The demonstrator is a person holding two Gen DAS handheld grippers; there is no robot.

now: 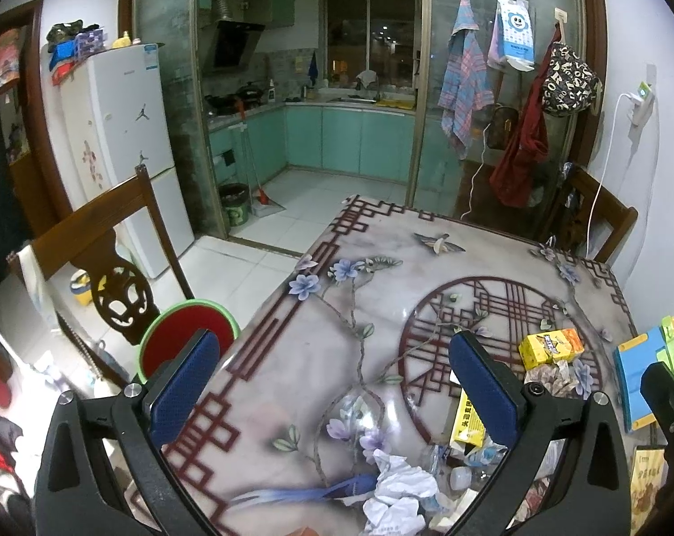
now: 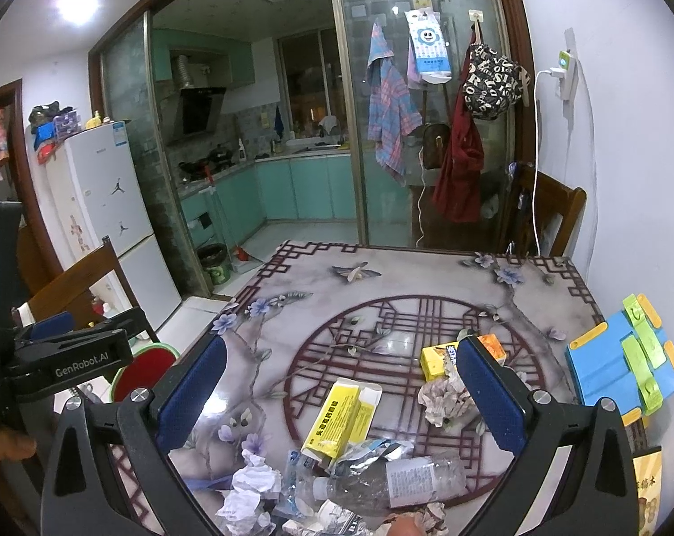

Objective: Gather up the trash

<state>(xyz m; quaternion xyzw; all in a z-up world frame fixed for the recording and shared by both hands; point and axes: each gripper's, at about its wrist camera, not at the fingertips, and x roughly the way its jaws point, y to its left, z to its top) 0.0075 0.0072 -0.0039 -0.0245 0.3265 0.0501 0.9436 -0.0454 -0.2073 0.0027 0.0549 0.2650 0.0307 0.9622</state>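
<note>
Trash lies on the patterned table (image 2: 381,268): a crushed clear plastic bottle (image 2: 395,475), a long yellow carton (image 2: 337,420), a yellow-orange box (image 2: 444,357), crumpled white paper (image 2: 252,487) and a grey paper wad (image 2: 444,397). My right gripper (image 2: 337,388) is open and empty above the pile. My left gripper (image 1: 332,384) is open and empty above the table's left part, with white paper (image 1: 399,491), the yellow carton (image 1: 466,420) and the yellow-orange box (image 1: 551,346) to its right. A red bin with a green rim (image 1: 185,335) stands left of the table.
A blue and green holder (image 2: 623,357) lies at the table's right edge. Wooden chairs stand at the left (image 1: 109,263) and far right (image 2: 547,219). A fridge (image 1: 127,143) and a kitchen behind a glass door (image 2: 426,134) lie beyond.
</note>
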